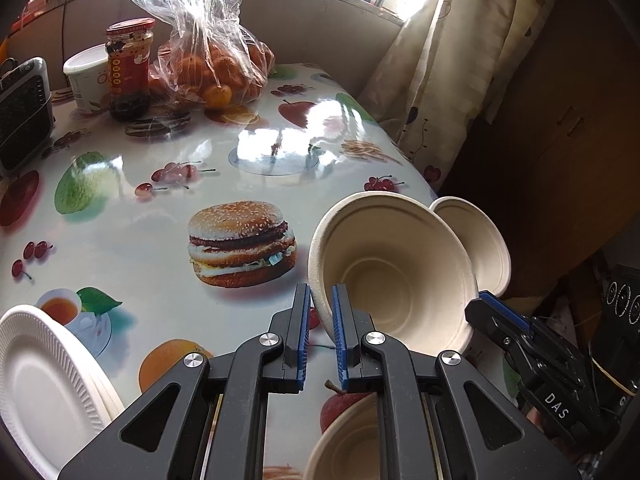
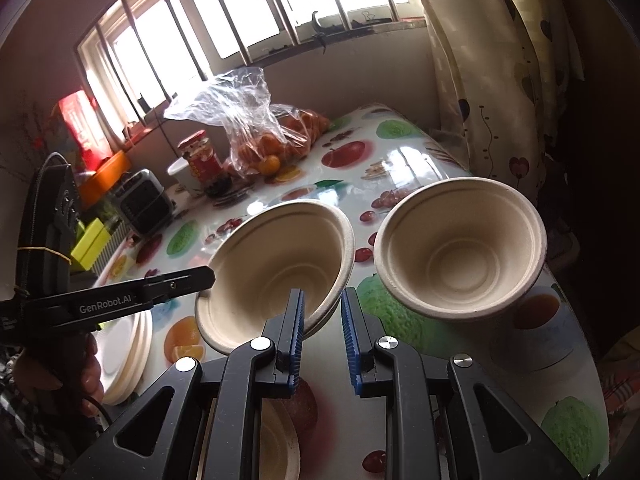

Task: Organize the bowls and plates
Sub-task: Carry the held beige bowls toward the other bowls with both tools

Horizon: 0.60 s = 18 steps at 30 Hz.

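Observation:
A beige paper bowl [image 1: 394,268] is tilted on its side; my left gripper [image 1: 322,322] is shut on its rim. The same bowl [image 2: 280,268] shows in the right wrist view, where my right gripper [image 2: 322,334] is open with its left finger [image 2: 295,320] in front of that bowl's rim. A second beige bowl [image 2: 464,248] stands tilted to the right; it also shows in the left wrist view [image 1: 476,240]. A third bowl [image 1: 352,440] lies below my left gripper. White and beige plates [image 1: 44,384] are stacked at the left.
The fruit-print table [image 1: 168,208] carries a bag of oranges [image 1: 216,64], a red-lidded jar [image 1: 129,68], a white tub [image 1: 86,80] and a small black heater [image 1: 22,112] at the back. A curtain [image 1: 452,52] hangs at the right edge.

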Motion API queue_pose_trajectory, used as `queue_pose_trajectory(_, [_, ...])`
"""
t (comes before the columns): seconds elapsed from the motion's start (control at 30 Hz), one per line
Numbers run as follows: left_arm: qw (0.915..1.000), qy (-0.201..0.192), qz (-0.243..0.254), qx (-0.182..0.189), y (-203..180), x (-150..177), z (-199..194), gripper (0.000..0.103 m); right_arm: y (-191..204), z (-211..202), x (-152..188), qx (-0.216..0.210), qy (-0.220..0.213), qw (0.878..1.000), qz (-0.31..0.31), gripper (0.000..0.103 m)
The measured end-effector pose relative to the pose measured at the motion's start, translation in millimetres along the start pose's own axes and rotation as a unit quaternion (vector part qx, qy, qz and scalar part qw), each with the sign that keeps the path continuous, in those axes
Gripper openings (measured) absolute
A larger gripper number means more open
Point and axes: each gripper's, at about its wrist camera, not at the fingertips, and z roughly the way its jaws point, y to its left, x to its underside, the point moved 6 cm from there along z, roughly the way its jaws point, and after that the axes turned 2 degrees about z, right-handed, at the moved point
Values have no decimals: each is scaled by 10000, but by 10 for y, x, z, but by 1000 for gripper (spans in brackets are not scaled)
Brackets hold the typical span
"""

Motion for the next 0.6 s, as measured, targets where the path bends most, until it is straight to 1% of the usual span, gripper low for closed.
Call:
queue_pose_trajectory(0.27, [9999, -108, 23, 47, -40, 74, -192, 12, 114, -203, 36, -62, -142, 9999, -62, 19])
queue_pose_trajectory(0.6, [9997, -221, 39, 98, -74, 221, -432, 12, 235, -430, 162, -105, -255, 9996, -80, 19])
